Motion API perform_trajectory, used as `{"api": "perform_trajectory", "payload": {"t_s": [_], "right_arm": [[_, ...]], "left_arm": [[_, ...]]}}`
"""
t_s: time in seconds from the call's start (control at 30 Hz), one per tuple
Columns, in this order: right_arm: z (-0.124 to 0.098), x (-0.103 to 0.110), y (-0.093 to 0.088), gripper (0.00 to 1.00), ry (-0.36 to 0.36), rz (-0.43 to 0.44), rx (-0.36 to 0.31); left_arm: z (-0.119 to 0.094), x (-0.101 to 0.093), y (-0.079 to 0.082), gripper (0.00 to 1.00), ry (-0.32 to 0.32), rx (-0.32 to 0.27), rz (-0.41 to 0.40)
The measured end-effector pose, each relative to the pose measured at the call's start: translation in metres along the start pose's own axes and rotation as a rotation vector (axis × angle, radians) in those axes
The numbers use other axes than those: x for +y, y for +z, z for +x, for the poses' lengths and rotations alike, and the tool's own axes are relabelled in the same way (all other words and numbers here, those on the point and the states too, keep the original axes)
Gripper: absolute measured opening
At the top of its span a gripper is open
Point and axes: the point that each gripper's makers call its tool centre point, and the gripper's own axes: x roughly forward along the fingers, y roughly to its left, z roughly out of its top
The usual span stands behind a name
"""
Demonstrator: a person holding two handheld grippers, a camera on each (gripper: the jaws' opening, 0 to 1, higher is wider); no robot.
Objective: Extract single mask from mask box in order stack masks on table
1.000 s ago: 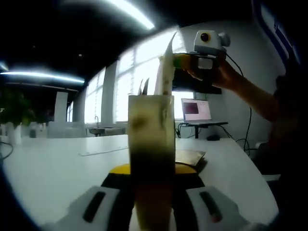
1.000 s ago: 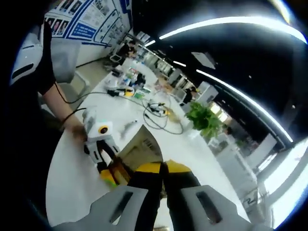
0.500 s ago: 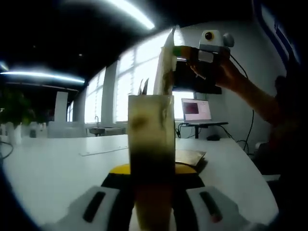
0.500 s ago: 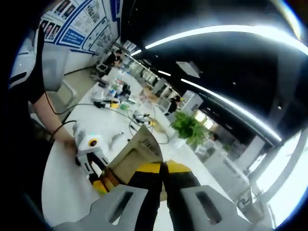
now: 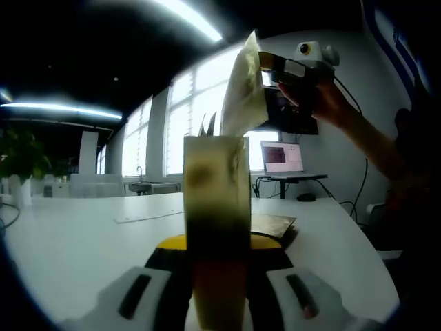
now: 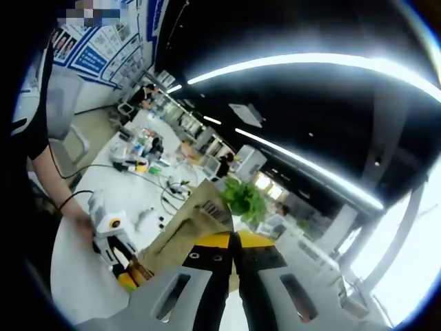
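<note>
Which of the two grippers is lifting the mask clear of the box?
The right gripper, raised above the table with the mask; the left gripper grips the mask box.

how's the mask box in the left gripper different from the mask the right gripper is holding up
The mask box stands upright and stiff, clamped in the left gripper low over the table. The mask is a thin, pale, flexible sheet, pinched by the right gripper and hanging tilted, high above the box. The box looks yellowish with a darker lower half; the mask is lighter and even in tone. Both are held in shut jaws.
</note>
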Motion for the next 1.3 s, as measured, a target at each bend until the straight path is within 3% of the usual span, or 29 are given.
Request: {"api": "perform_trajectory", "payload": {"t_s": [0.73, 0.97, 1.3], "right_arm": [[-0.035, -0.054, -0.014, 0.00, -0.210, 0.008, 0.092], [-0.040, -0.062, -0.031, 0.00, -0.227, 0.007, 0.147], [-0.046, -0.071, -0.071, 0.00, -0.257, 0.035, 0.249]], "left_arm": [[0.000, 0.000, 0.000, 0.31, -0.002, 0.001, 0.002], [0.000, 0.001, 0.000, 0.31, -0.001, 0.002, 0.003], [0.000, 0.000, 0.000, 0.31, -0.001, 0.003, 0.004]]}}
